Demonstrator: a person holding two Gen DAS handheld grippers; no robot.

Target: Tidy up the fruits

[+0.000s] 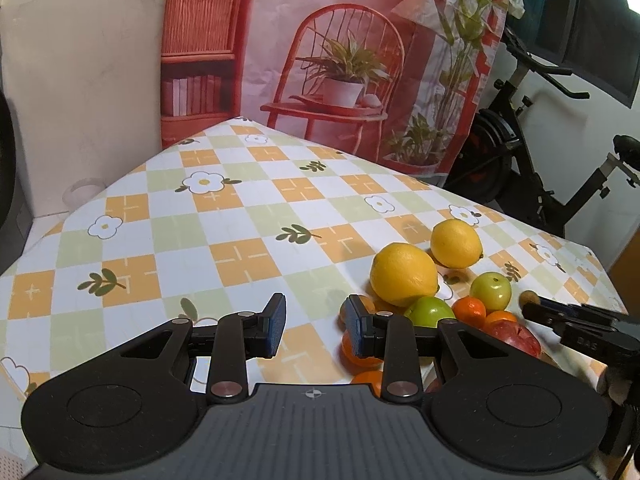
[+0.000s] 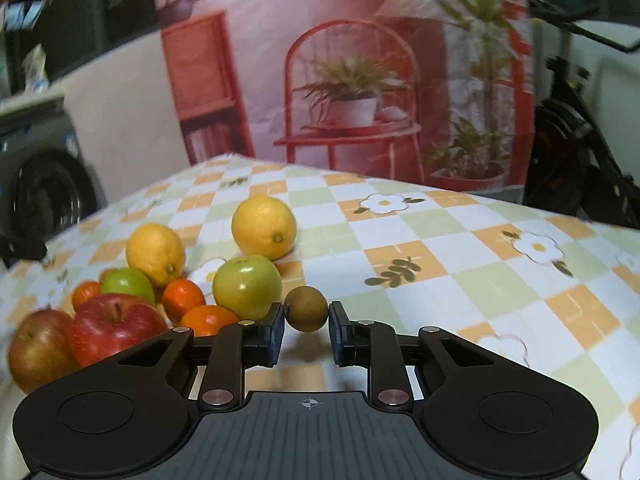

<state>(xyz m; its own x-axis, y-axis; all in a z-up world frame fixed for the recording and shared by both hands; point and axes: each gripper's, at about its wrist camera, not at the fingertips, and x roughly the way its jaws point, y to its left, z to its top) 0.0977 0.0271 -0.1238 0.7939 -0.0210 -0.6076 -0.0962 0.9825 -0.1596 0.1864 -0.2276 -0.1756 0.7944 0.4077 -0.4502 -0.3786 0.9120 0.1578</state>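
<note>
On the checked tablecloth point(image 1: 240, 220) lies a pile of fruit: two lemons point(image 2: 264, 227) point(image 2: 156, 254), two green apples point(image 2: 247, 286) point(image 2: 127, 284), several tangerines point(image 2: 183, 298) and two red apples point(image 2: 114, 328) point(image 2: 38, 350). My right gripper point(image 2: 306, 314) is shut on a small brown round fruit point(image 2: 306, 307) just right of the pile, one pad on each side of it. My left gripper point(image 1: 316, 316) stands open with nothing between its fingers, just left of the pile. In the left wrist view the right gripper point(image 1: 536, 306) shows at the pile's right side.
A printed backdrop point(image 1: 340, 60) hangs behind the table. An exercise bike point(image 1: 520, 140) stands off the far right corner and a washing machine point(image 2: 44, 184) off the left side. The cloth left of the pile point(image 1: 160, 260) and right of it point(image 2: 460, 280) is bare.
</note>
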